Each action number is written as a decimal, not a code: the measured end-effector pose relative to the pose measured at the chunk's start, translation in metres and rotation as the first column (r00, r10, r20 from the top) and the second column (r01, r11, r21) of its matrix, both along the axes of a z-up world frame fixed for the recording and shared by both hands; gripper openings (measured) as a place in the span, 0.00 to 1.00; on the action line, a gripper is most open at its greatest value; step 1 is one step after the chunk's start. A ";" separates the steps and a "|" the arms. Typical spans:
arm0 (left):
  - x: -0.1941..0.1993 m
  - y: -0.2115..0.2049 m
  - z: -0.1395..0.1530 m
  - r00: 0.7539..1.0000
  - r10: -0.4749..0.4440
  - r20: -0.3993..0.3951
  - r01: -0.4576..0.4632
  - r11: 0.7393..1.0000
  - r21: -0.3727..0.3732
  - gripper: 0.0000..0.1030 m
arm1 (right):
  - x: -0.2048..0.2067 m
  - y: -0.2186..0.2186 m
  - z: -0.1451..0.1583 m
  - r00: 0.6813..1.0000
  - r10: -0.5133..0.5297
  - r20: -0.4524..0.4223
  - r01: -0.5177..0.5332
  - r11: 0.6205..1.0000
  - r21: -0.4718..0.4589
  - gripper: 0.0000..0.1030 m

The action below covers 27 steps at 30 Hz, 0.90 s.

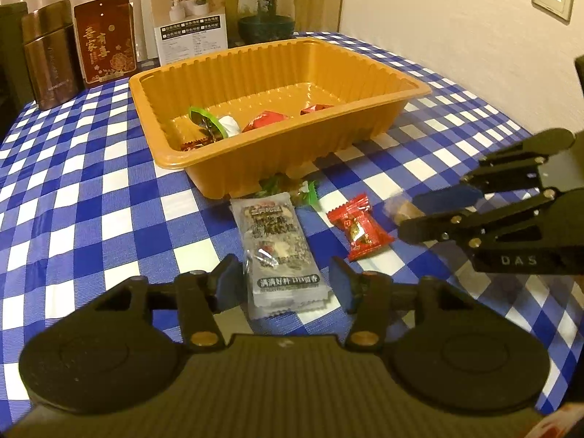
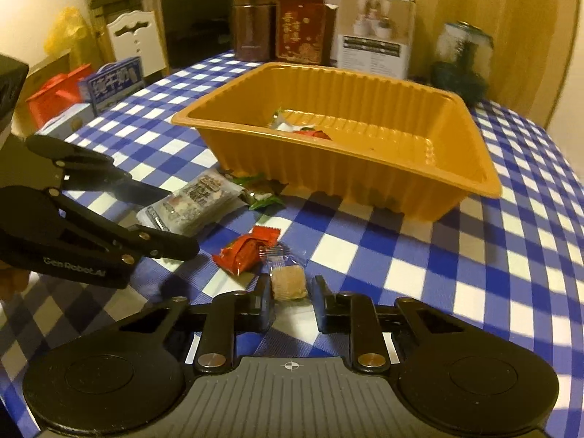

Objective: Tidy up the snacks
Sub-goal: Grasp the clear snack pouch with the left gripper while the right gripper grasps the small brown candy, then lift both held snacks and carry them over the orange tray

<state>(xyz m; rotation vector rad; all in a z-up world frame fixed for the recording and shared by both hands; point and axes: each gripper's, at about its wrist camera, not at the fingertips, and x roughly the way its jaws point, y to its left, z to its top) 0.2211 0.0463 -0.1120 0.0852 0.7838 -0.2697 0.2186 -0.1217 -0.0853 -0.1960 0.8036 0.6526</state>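
Observation:
An orange plastic tray (image 1: 383,84) (image 2: 219,116) sits on the blue checked tablecloth and holds several wrapped candies (image 1: 264,120). My left gripper (image 1: 284,277) is open, its jaws on either side of a grey snack packet (image 1: 277,241) (image 2: 197,200) that lies flat in front of the tray. My right gripper (image 2: 292,299) (image 1: 407,211) is open around a clear-wrapped beige candy (image 2: 288,281) on the cloth. A red candy (image 1: 359,226) (image 2: 248,250) lies between the two. A green-wrapped candy (image 1: 306,191) (image 2: 264,199) lies against the tray's base.
At the table's back edge stand a brown tin (image 1: 49,54), a red box (image 1: 106,38), a white box (image 1: 191,14) and a glass jar (image 1: 266,9). A wall (image 1: 456,18) borders the right. A milk carton (image 2: 113,82) sits at the table's left side.

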 end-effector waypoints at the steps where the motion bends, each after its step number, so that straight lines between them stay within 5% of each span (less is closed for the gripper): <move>1: 0.001 -0.001 0.000 1.000 0.005 0.003 -0.005 1.000 -0.001 0.50 | -0.001 -0.001 0.001 1.000 -0.010 0.003 0.010 1.000 -0.001 0.23; 8: 0.005 -0.005 -0.001 0.999 0.050 0.017 -0.050 0.999 -0.002 0.48 | 0.002 -0.003 0.005 0.997 -0.074 0.003 0.074 0.997 0.013 0.23; 14: 0.005 -0.005 -0.001 0.997 0.072 0.013 -0.072 0.997 0.026 0.36 | 0.004 -0.007 0.007 0.994 -0.111 -0.006 0.111 0.993 0.033 0.23; 27: -0.022 -0.009 0.008 0.994 0.110 -0.024 -0.110 0.994 -0.012 0.34 | -0.006 -0.019 0.025 0.981 -0.192 -0.026 0.194 0.976 0.104 0.23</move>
